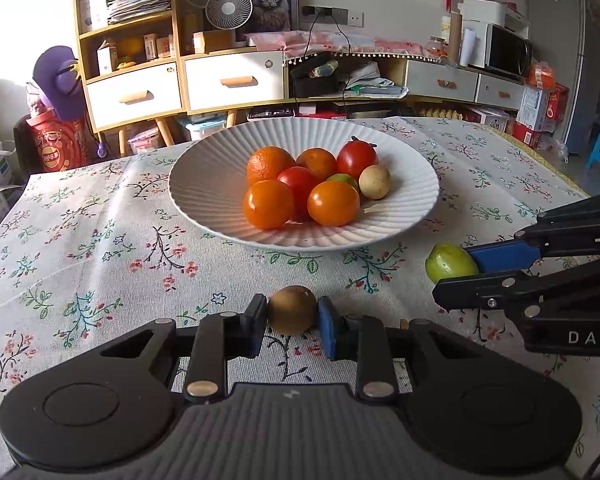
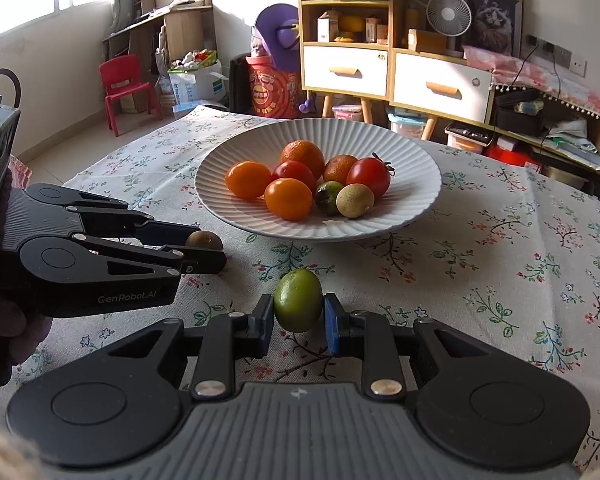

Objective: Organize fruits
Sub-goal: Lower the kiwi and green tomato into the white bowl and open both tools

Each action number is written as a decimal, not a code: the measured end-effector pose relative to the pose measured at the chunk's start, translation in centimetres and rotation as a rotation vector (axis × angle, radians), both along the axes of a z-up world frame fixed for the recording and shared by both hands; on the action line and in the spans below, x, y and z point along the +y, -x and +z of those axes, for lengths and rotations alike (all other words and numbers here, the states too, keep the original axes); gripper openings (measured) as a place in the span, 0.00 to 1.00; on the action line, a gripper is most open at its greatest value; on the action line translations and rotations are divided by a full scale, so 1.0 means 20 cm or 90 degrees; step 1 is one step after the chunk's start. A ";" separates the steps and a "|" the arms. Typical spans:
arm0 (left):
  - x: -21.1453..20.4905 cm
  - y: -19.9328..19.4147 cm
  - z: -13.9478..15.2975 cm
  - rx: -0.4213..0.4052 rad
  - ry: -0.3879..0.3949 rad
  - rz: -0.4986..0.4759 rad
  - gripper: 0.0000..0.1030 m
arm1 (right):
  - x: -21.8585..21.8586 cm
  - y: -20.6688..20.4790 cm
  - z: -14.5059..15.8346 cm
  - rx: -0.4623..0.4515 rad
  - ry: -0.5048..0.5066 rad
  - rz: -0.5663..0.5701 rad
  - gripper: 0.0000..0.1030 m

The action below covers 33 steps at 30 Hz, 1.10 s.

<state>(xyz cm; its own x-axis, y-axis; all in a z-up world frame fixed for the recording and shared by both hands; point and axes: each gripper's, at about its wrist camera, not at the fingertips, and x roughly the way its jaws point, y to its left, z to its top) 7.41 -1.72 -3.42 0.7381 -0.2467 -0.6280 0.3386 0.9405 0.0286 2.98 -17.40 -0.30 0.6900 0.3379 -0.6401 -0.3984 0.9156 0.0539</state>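
Left claw (image 1: 292, 322): clamped on a brown fruit (image 1: 292, 309), low over the bench (image 1: 100, 240). Right claw (image 2: 298, 320): clamped on a green fruit (image 2: 298, 305), near the plate (image 2: 412, 184). Plate: seven mixed fruits, oranges and tomatoes among them.

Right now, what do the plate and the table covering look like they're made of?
Plate: likely glazed ceramic; white, with fine ribs radiating to the rim and a soft sheen. Tablecloth: woven fabric, matte, with a printed floral pattern, visible creases and wrinkles; cotton or linen, cannot tell which.
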 end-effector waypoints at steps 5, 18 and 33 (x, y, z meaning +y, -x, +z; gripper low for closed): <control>0.00 0.03 0.03 0.006 0.006 -0.012 0.25 | -0.02 0.01 0.02 -0.006 -0.004 -0.002 0.23; -0.07 0.05 0.19 -0.053 0.033 -0.047 0.25 | -0.05 -0.06 0.13 -0.047 -0.027 -0.030 0.23; -0.03 -0.27 0.23 -0.049 0.036 0.068 0.25 | -0.12 -0.30 0.11 -0.033 -0.028 -0.106 0.23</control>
<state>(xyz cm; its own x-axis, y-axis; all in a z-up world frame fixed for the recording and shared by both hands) 12.75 -2.28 1.09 0.8076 -0.1984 -0.5554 0.2360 0.9717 -0.0039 9.06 -19.78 1.88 0.7707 0.2429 -0.5891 -0.2449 0.9664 0.0782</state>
